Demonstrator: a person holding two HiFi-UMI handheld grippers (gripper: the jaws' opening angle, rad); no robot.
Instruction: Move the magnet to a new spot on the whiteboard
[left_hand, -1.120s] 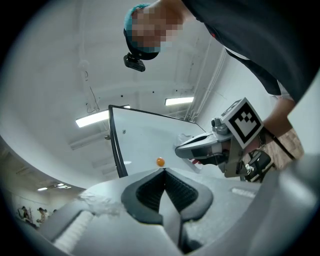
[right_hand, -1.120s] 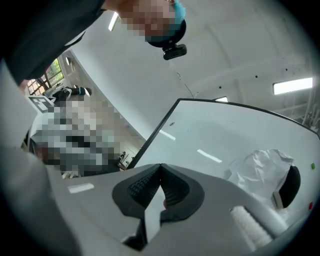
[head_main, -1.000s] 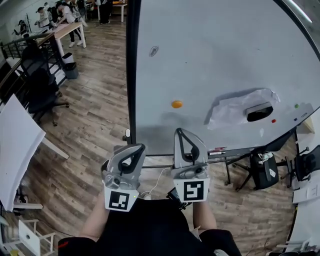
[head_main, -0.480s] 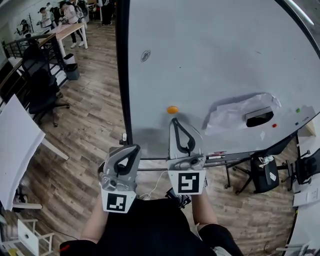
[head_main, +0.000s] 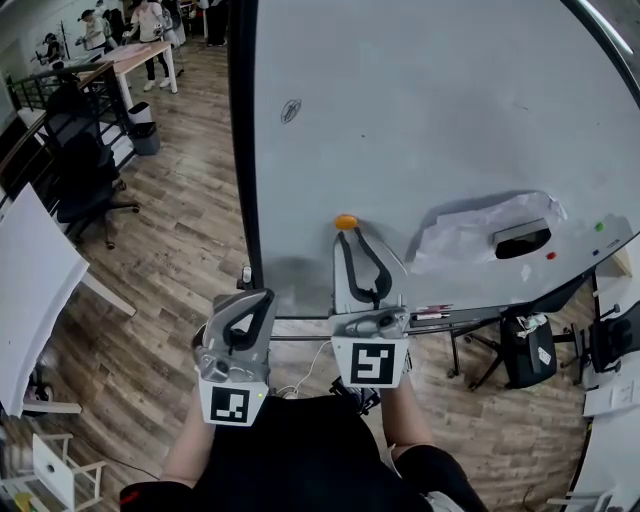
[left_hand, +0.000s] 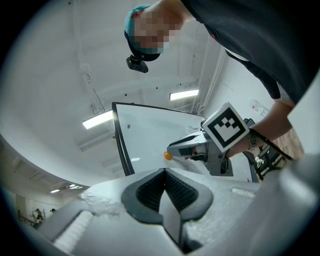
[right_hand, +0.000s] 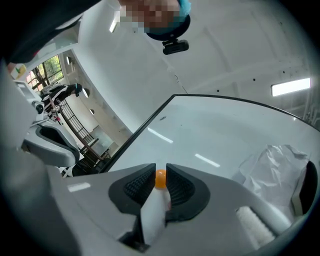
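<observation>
Orange magnet (right_hand: 160, 179) on the whiteboard (head_main: 430, 120) near its left edge, between the jaw tips of the right hand-held gripper (head_main: 350, 238), jaws just opening and standing apart, left hand-held gripper (head_main: 258, 300) lower, jaws together, empty.

— What's worn?
— A black short-sleeved top (head_main: 290, 450), bottom centre of the head view, with a red fleck at its lower-left edge. A black camera (left_hand: 136, 63) hangs under a teal cap (left_hand: 136, 15).
— And the tools?
— The left gripper (head_main: 262, 298) and right gripper (head_main: 352, 238) have pale grey shells with black ribbed pads (right_hand: 139, 186). Each bears a white cube (head_main: 230, 405) printed with black squares.
</observation>
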